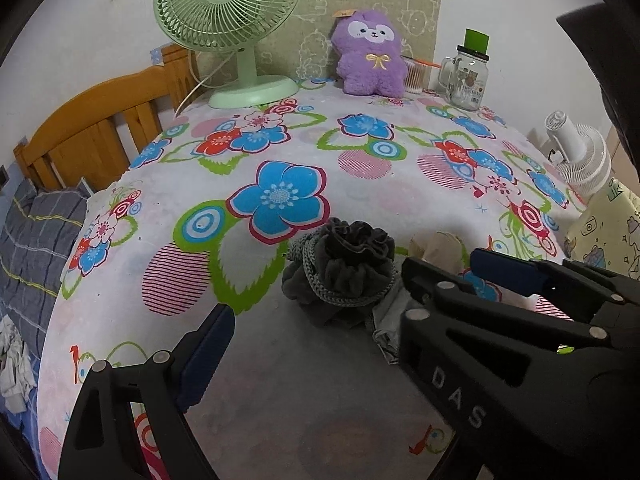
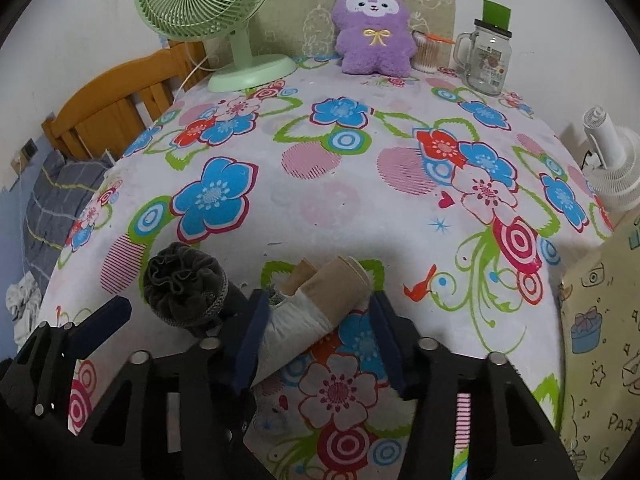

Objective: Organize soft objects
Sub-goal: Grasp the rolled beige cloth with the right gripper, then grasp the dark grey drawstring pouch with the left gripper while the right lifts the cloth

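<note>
A dark grey rolled sock bundle lies on the floral table cloth, just ahead of my open left gripper. It also shows in the right wrist view, left of my right gripper. A beige and white rolled cloth lies between the open fingers of my right gripper, touching the left finger. In the left wrist view the right gripper's body hides most of that cloth. A purple plush toy sits upright at the table's far edge.
A green desk fan stands at the back left. A glass mug jar with a green lid and a cup of cotton swabs stand back right. A white fan and a yellow patterned bag are at the right. A wooden bed frame is left.
</note>
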`<state>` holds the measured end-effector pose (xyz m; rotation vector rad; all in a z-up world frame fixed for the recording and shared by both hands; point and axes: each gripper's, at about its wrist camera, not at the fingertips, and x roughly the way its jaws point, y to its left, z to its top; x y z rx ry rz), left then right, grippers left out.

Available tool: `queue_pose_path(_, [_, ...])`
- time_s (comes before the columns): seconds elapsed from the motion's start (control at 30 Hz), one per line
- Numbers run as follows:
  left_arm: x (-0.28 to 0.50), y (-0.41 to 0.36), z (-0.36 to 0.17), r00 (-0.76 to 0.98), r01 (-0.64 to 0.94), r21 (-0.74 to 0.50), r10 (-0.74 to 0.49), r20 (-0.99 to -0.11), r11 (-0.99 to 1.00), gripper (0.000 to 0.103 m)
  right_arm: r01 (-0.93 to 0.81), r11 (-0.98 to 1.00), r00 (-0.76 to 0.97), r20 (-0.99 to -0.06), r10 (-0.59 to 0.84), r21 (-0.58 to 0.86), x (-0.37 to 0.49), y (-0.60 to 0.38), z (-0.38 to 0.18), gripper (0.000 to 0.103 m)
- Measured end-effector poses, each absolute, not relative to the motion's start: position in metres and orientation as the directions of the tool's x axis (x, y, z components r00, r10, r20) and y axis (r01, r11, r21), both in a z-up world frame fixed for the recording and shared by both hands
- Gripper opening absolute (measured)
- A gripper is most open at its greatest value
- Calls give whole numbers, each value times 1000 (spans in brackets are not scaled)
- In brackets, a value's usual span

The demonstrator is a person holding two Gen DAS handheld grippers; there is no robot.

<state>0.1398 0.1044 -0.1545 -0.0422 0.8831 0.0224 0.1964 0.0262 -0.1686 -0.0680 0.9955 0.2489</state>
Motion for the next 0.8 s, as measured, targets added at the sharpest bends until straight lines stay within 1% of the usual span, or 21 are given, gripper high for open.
queue_pose_path(0.07, [142,105,-155,631,-37,-36,-5,-776,999,93,-243,968,505,-844,182,63,200,25,-171,28])
queue_pose_path(0.13, [143,105,-154,630,-36,-42,-10,-777,998,93,-242,968,506,-843,180,62,200,24,-171,21])
queue_pose_path(0.23, [145,101,-154,629,-31,-39,-11,-777,999,93,-238,970,516,-840,169,49,201,22,-170,7])
queue_pose_path(0.5, [154,91,-154,630,-26,-30,-7,-777,999,93,-203,978,532,-833,150,46,207,4,-170,7])
queue_pose_path(0.63, [155,87,-152,639,-26,-27,-4,-769,999,93,-164,986,547,-829,111,25,211,-10,-169,7])
queue_pose_path(0.73, [157,88,-150,652,-51,-14,22,-758,999,93,-160,986,552,-824,127,45,212,-18,-166,7])
queue_pose_path(0.77, [158,89,-151,654,-56,-10,29,-756,998,91,-165,985,556,-821,131,45,211,-18,-165,8])
queue_pose_path(0.8, [159,91,-151,653,-59,-13,28,-757,998,83,-171,984,561,-818,129,38,210,-17,-164,8])
